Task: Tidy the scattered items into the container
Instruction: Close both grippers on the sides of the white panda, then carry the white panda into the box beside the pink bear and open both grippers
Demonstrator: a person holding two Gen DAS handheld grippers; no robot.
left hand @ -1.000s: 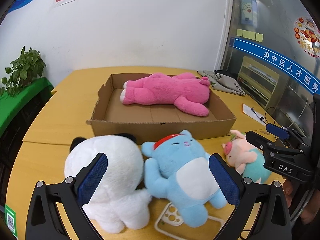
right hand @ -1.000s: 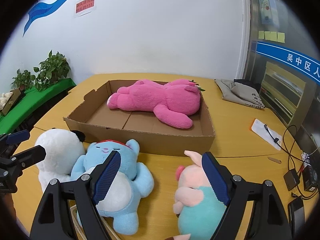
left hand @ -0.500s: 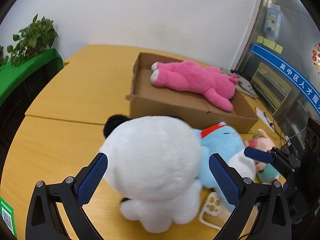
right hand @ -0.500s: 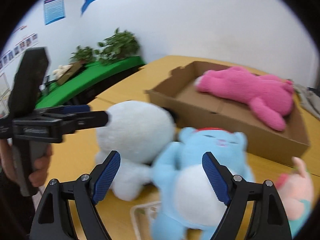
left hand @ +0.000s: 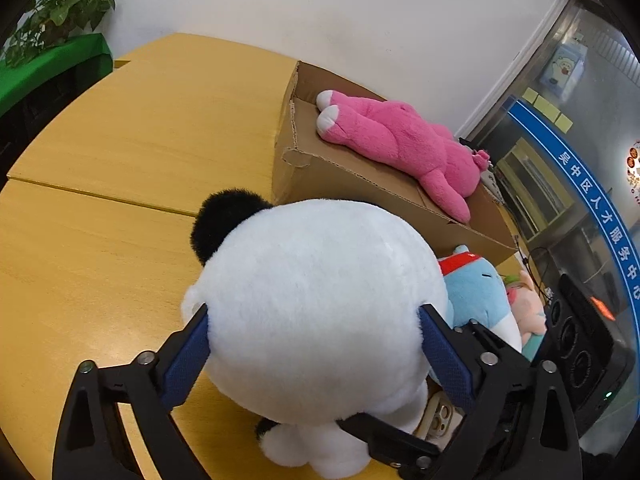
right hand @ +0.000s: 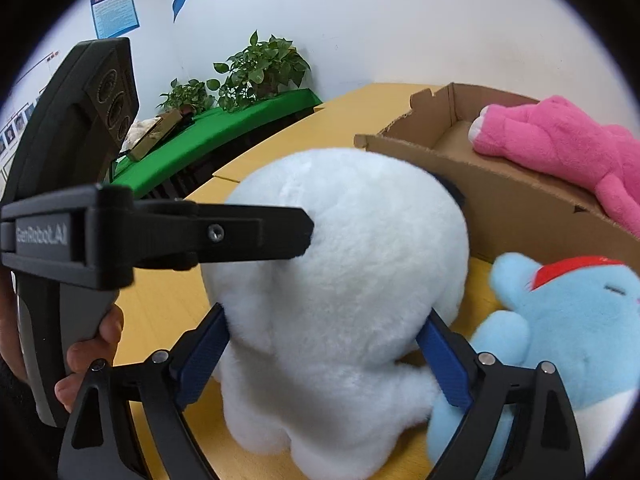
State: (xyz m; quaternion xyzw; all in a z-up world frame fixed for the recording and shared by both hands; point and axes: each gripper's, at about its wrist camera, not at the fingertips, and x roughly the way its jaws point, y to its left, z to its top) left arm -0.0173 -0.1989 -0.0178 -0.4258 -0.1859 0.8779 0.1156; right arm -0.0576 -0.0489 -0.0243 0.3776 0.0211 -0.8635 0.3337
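Yellow wooden table [left hand: 120, 152] fills the left wrist view, cardboard box [left hand: 360, 184] on it with the pink plush [left hand: 400, 140] lying inside. Left gripper [left hand: 316, 344] straddles the white panda plush [left hand: 316, 304]; its jaws are closing, blue pads at the fur on both sides. Blue plush [left hand: 480, 296] sits just beside.

Over to the right wrist view: right gripper [right hand: 324, 356] brackets the panda's lower body, jaws opening, pads brushing the fur. A hand [right hand: 92, 356] holds the left gripper's handle.

Potted plants [right hand: 260, 68] stand on a green ledge [right hand: 224, 128] by the white wall [left hand: 320, 12].
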